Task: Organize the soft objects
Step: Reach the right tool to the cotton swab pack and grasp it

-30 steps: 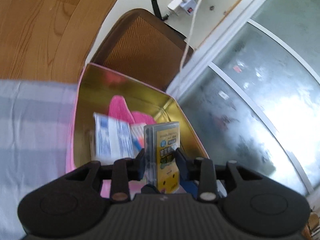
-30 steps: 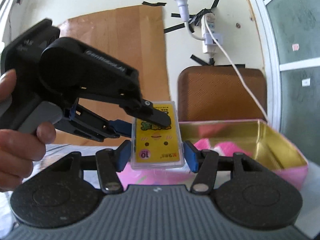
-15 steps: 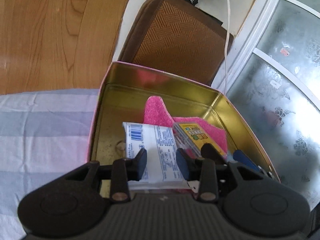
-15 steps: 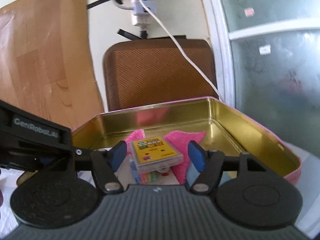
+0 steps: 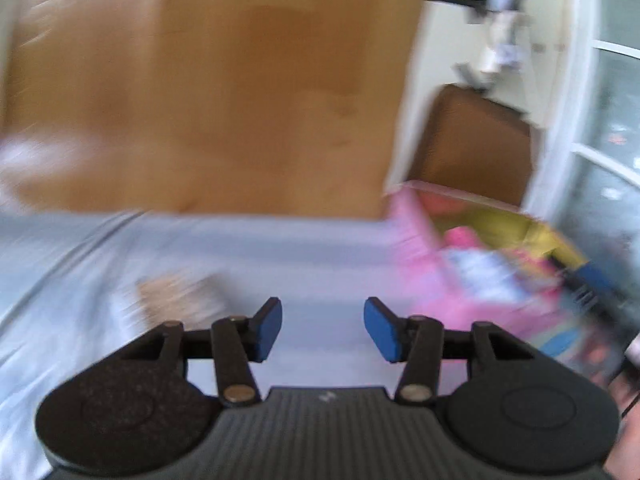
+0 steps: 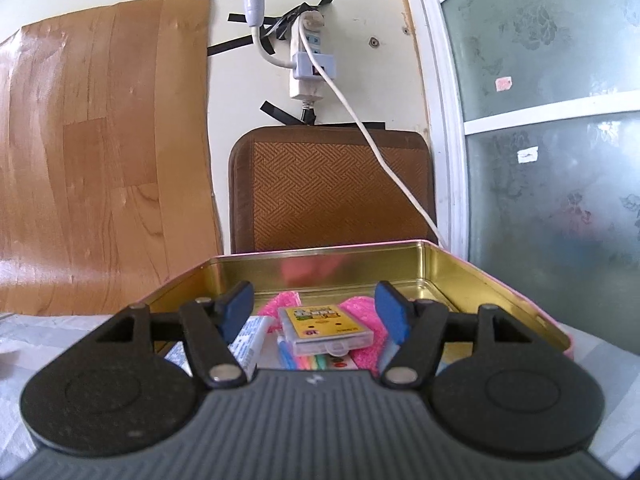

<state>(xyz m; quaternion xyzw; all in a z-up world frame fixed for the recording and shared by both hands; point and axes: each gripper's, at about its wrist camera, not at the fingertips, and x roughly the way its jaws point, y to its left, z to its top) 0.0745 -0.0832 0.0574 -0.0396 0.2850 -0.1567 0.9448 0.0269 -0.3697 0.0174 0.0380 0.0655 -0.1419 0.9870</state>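
Observation:
A pink tin with a gold inside (image 6: 460, 264) stands on the pale cloth. In it lie a yellow card pack in a clear case (image 6: 326, 326), a pink fluffy cloth (image 6: 360, 308), a white and blue tissue pack (image 6: 250, 338) and coloured strips. My right gripper (image 6: 316, 310) is open and empty, just above the card pack. In the blurred left wrist view, my left gripper (image 5: 322, 330) is open and empty over the cloth, left of the tin (image 5: 416, 240). A blurred tan object (image 5: 176, 294) lies on the cloth ahead of its left finger.
A brown woven cushion (image 6: 332, 188) leans on the wall behind the tin. A wood-pattern sheet (image 6: 100, 152) covers the wall at left. A power strip with a white cable (image 6: 308, 68) hangs above. A frosted glass door (image 6: 552, 120) is at right.
My right gripper let go of the yellow card pack into the tin and opened. My left gripper left the tin and swung left over the cloth.

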